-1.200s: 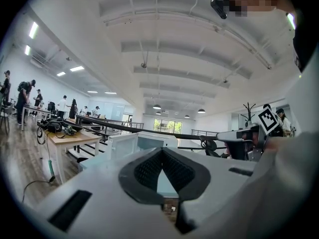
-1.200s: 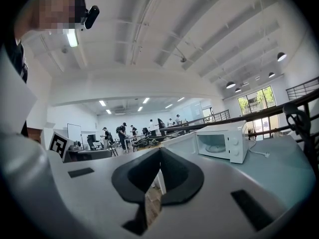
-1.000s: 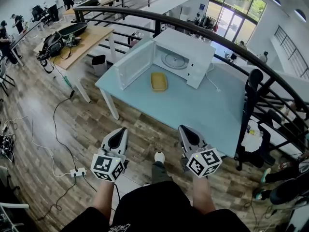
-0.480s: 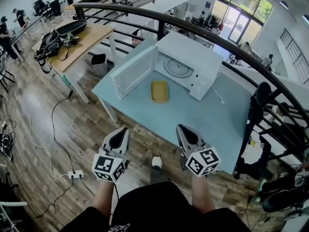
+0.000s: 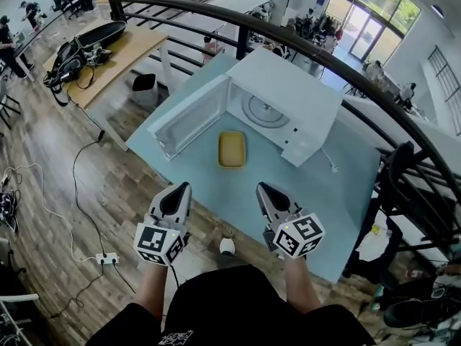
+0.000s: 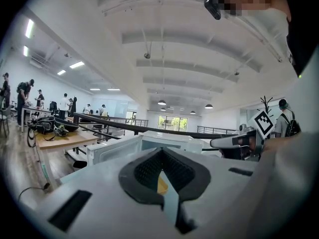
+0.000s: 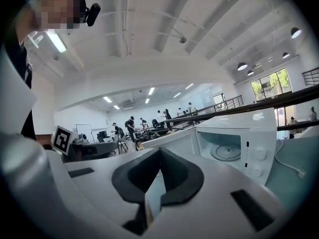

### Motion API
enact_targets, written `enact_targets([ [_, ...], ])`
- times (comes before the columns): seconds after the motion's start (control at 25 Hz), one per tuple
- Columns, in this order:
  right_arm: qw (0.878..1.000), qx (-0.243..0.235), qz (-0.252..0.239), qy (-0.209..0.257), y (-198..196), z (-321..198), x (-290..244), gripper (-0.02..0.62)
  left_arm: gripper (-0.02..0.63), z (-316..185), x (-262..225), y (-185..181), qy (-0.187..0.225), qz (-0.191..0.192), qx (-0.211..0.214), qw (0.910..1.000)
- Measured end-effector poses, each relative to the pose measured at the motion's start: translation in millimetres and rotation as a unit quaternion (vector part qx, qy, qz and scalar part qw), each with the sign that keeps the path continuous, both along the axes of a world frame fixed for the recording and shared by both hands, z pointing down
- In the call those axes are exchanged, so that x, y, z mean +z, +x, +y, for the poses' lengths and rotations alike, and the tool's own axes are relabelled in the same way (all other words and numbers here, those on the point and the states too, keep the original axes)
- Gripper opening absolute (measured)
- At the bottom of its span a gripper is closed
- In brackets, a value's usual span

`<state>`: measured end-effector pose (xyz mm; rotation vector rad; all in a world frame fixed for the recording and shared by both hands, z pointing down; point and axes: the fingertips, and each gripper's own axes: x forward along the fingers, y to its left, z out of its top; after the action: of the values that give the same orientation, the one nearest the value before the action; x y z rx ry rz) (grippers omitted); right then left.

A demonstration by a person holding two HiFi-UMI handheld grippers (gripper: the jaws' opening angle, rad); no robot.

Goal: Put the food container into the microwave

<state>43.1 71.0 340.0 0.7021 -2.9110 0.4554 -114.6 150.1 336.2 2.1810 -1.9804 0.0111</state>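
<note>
Ahead of both pairs of fingers, and well apart from them, the food container (image 5: 232, 150) lies flat on the pale blue counter (image 5: 310, 186). It is a shallow yellow tray, and I can make out nothing inside it. Just beyond it, farther again from the fingers, stands the white microwave (image 5: 299, 92). Its door (image 5: 189, 117) is swung wide toward the left gripper's side and its glass turntable (image 5: 264, 110) is bare, so the container sits right at the mouth of the open cavity.

The left gripper (image 5: 176, 195) and the right gripper (image 5: 268, 195) hang side by side about the counter's near edge, both pointing toward the container, with neither touching anything. Both are clenched on nothing. In the left gripper view the fingers (image 6: 94, 193) meet with only a thin slit between them, and a sliver of the yellow container shows through it. In the right gripper view the fingers (image 7: 214, 198) are closed the same way, with the microwave cavity off to their right.

This looks like the approach, with no grasp begun and the container not yet lifted. The next move calls for bringing one gripper forward and down over the counter and spreading its fingers. They would then close on the container's near rim or across its narrow width. With the door already open, what remains is a short, level carry forward onto the turntable.
</note>
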Motion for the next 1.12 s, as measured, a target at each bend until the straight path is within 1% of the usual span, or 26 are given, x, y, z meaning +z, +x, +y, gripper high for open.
enact_targets([
  [0.2,1.000,-0.014,-0.004,-0.011,-9,-33,11,0.006,0.008,-34,6,-3,-0.007,-0.004,-0.007,0.9999],
  [0.36,1.000,-0.020,-0.003,-0.018,-8,-53,22,0.006,0.008,-56,10,3,-0.016,-0.013,-0.010,0.9997],
  [0.6,0.999,-0.021,-0.004,-0.029,-5,-70,37,0.006,0.008,-70,20,4,-0.026,-0.014,-0.012,0.9995],
  [0.76,0.999,-0.009,-0.013,-0.042,0,-77,45,0.006,0.008,-74,19,9,-0.024,-0.018,-0.005,0.9995],
  [0.92,0.997,-0.002,-0.027,-0.073,-4,-81,60,0.006,0.008,-74,29,6,-0.030,-0.012,-0.003,0.9995],
  [1.0,0.994,0.001,-0.040,-0.100,-8,-81,71,0.006,0.008,-76,35,6,-0.033,-0.001,0.003,0.9995],
  [1.12,0.987,0.016,-0.062,-0.150,-9,-83,91,0.006,0.008,-84,41,10,-0.035,0.013,0.025,0.9990],
])
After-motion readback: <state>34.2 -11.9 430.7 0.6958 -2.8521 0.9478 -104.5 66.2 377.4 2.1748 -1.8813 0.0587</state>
